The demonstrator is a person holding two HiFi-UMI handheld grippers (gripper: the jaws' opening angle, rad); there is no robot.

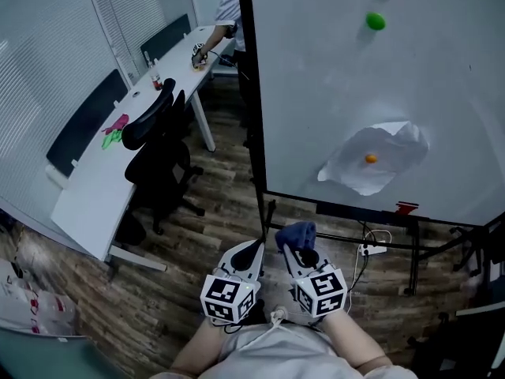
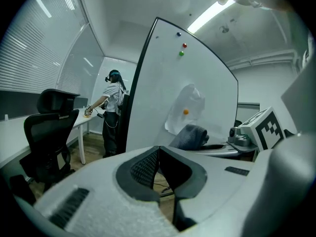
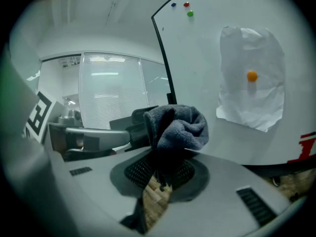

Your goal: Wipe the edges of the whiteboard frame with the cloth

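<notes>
One whiteboard [image 1: 331,77], wood-plank floor [image 1: 225,200]

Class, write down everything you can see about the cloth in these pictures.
The cloth is dark blue-grey, soft and looped like terry towelling, bunched into a loose wad. The right gripper clamps its lower folds, the wad standing beyond the tips. It is held near the lower left corner of the whiteboard, seemingly short of the black frame. Nothing else touches it.

Bare floor [image 1: 225,200] before whiteboard [image 1: 331,93] (chair [image 1: 158,160] leftward)
</notes>
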